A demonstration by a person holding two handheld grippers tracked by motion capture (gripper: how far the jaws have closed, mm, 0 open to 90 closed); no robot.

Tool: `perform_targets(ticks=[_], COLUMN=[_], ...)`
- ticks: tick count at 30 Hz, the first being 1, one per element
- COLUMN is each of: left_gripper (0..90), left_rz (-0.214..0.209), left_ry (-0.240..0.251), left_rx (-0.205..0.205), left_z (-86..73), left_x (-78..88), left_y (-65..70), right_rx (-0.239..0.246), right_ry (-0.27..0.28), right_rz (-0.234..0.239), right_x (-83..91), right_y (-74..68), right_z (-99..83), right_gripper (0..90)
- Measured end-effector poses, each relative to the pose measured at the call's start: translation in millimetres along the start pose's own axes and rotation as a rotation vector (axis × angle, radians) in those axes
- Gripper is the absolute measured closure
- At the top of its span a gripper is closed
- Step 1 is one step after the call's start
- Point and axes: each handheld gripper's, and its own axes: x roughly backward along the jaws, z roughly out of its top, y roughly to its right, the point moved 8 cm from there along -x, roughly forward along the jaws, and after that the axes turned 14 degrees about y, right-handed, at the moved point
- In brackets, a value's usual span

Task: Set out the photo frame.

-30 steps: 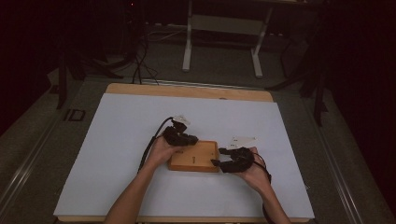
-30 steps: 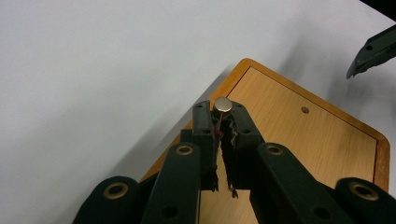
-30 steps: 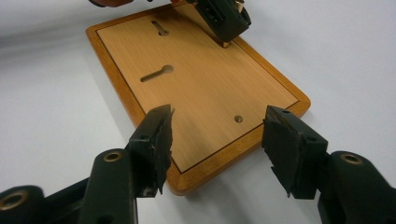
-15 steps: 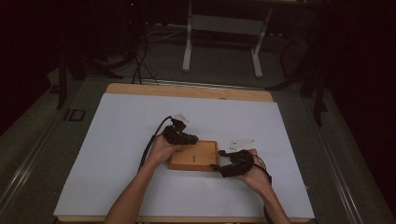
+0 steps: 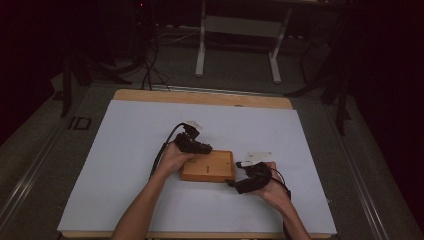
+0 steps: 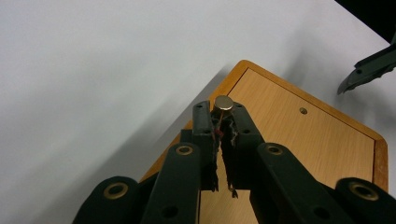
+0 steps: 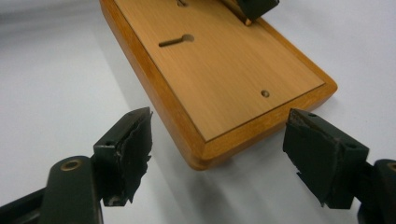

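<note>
A flat wooden board (image 5: 207,166) lies on the white sheet; its top has a keyhole slot (image 7: 177,41) and small holes. My left gripper (image 6: 223,112) is shut on a small round-headed metal peg (image 6: 224,102), held over the board's (image 6: 299,135) far left corner. In the high view the left gripper (image 5: 202,148) rests at that far left edge. My right gripper (image 7: 219,135) is open, and its jaws have just been opening. They stand on either side of the board's (image 7: 219,60) near right corner, clear of the wood. The high view puts the right gripper (image 5: 235,186) at that corner.
The white sheet (image 5: 125,165) covers a wooden table (image 5: 200,96) and stretches bare to the left and behind the board. Beyond the far edge, a dark floor holds a white desk frame (image 5: 235,45) and cables.
The right gripper's jaws have drawn apart at the board's near right corner. Both hands and the board have kept their places.
</note>
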Motion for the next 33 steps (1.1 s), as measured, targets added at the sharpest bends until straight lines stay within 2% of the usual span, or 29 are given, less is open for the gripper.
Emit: perform_targets(ticks=[11,17,26,33], left_gripper=[84.5,84.5,84.5,84.5], left_rz=[-0.013,-0.016,-0.021,-0.024], left_ry=[-0.016,-0.019,-0.028,-0.039], left_rx=[0.027,0.04,0.058,0.072], left_z=[1.4,1.7,2.4,3.1], left_x=[-0.8,-1.2,-1.9,-2.4], left_y=[-2.2,-3.0,-4.3,-5.3], right_rx=[0.003,0.008,0.055,0.077], right_ry=[-0.017,-0.026,-0.061,-0.06], right_rz=[0.01,-0.011,-0.063,-0.104], right_x=[-5.2,-7.9,-16.9,-20.2], right_y=[-1.3,1.0,3.5,8.2], right_z=[-6.7,-9.6,-16.2,-18.2], right_gripper=[16.3,14.0,13.7,14.4])
